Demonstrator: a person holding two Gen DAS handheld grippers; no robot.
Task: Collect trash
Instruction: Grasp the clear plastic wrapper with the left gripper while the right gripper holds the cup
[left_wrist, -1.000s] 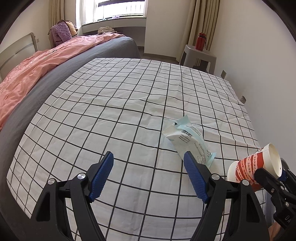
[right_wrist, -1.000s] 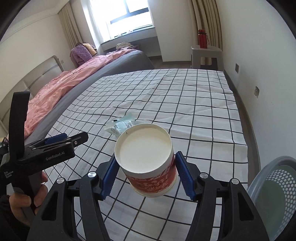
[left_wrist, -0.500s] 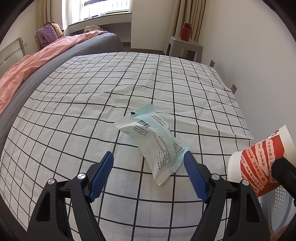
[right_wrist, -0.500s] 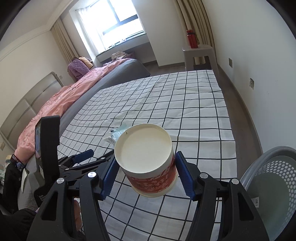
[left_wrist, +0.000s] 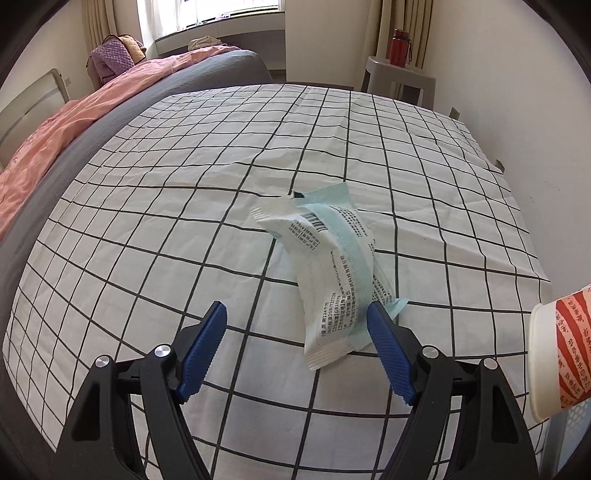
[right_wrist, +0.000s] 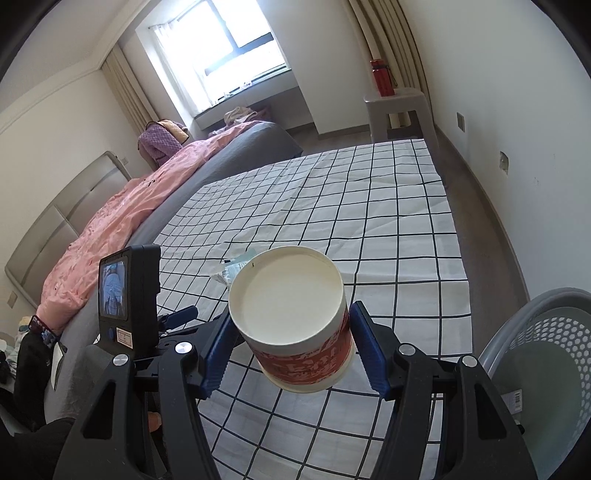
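A white and pale-blue plastic wrapper (left_wrist: 332, 266) lies on the checked bedsheet (left_wrist: 184, 206). My left gripper (left_wrist: 295, 314) hangs open just above the sheet. The wrapper's near end reaches between its blue fingers, close to the right finger (left_wrist: 388, 347), and neither pad presses on it. My right gripper (right_wrist: 290, 332) is shut on a red and white paper cup (right_wrist: 291, 317), held in the air with its empty mouth towards the camera. The cup (left_wrist: 565, 350) also shows at the right edge of the left wrist view. From the right wrist view the wrapper (right_wrist: 236, 266) peeks out behind the cup.
A grey perforated basket (right_wrist: 546, 350) stands on the floor at the bed's right side, below the cup. A pink quilt (left_wrist: 74, 118) covers the bed's left side. A grey stool (right_wrist: 399, 107) with a red bottle (right_wrist: 382, 75) stands by the far wall.
My left gripper has moved forward and down, so the wrapper has come from ahead of the fingers to between them. The right gripper has rolled slightly, still gripping the cup.
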